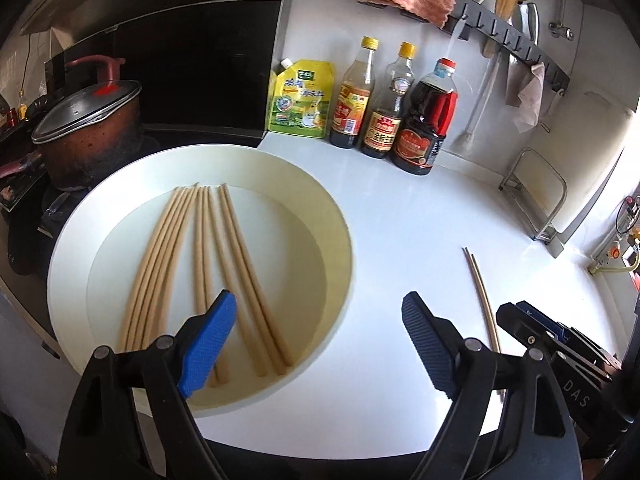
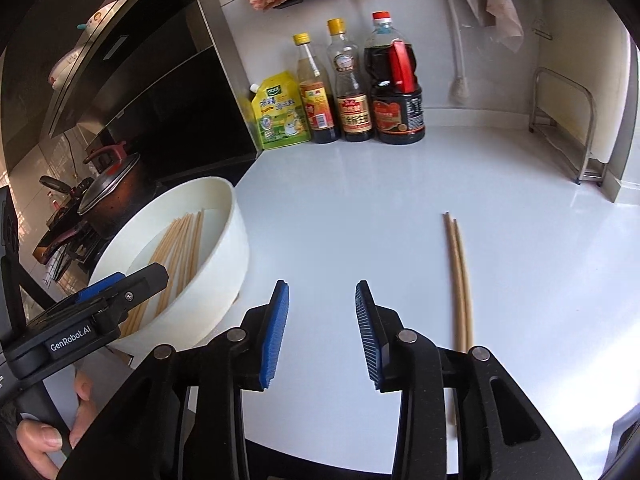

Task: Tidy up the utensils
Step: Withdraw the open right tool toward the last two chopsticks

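A: Chopsticks everywhere, that's the story! A whole fan of them [image 1: 208, 276] lies in the white bowl [image 1: 336, 216], and one pair [image 2: 459, 280] sits alone out on the bench [image 2: 400, 184].

B: And nobody's holding anything. Left tongs [image 1: 316, 344] are spread wide over the bowl's near rim, nothing between the blue pads. Right tongs [image 2: 322, 332] are parted too, less wide, and there's only bare bench between them.

A: That lone pair sits just beside the right tongs, on their outer side, not between the pads. Looks to me like sorting: bowl as the stock, bench as the place for matched pairs.

B: I'd read it that way. The pair lies neat, sticks side by side and touching along most of their length, thin tips pointing toward the bottles [image 2: 352, 92] at the wall.

A: Whereas the bowl lot is looser. They're splayed, close at the far end and spreading toward us, in a few bunches.

B: All the same look, though: long, slim, pale tan, wood or bamboo by my guess, tapering to one end. Plain, no pattern I can make out.

A: Left tongs above the bowl suggest the next grab comes from there. The flat-lying sticks will want a low, careful pinch.

B: Slippery customers, I'd say.
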Motion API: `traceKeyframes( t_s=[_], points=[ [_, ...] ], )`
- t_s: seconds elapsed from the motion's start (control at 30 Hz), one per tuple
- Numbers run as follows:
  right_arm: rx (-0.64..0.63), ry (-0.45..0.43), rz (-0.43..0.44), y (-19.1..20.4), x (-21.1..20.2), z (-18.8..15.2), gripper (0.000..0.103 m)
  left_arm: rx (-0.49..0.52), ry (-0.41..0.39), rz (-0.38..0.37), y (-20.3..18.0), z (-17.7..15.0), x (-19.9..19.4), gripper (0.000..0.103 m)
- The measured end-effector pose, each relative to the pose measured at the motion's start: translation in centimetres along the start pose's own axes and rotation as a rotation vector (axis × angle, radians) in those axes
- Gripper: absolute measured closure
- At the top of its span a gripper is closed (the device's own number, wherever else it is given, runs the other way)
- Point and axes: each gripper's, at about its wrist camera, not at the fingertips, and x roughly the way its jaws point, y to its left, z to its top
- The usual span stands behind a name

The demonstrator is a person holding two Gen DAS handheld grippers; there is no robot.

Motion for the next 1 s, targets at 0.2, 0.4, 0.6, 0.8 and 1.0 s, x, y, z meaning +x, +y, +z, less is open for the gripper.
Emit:
traceKeyframes(
  t_s=[0.2,0.4,0.6,0.8,1.0],
  points=[
    [0.032,-0.017,-0.079,-4.8,-1.6,-0.5,0.062,0.051,0.019,-0.041,-4.1,-0.2,1.1,0.017],
    [0.061,0.008,-0.126,-8.7,-1.1,-1.3,0.062,0.107,0.058,-0.059,-7.4,-1.3,2.6,0.014],
    [0.046,0.063,-0.156,-10.5,1.1,-2.1,0.062,0.136,0.107,-0.053,-9.2,-2.3,4.4,0.014],
    [0.006,0.115,-0.181,-10.8,3.5,-2.9,0.062,0.141,0.135,-0.024,-9.6,-2.9,6.0,0.014],
    [-0.004,0.143,-0.208,-11.4,4.8,-3.1,0.062,0.145,0.149,-0.025,-10.2,-3.3,6.7,0.014]
  ],
)
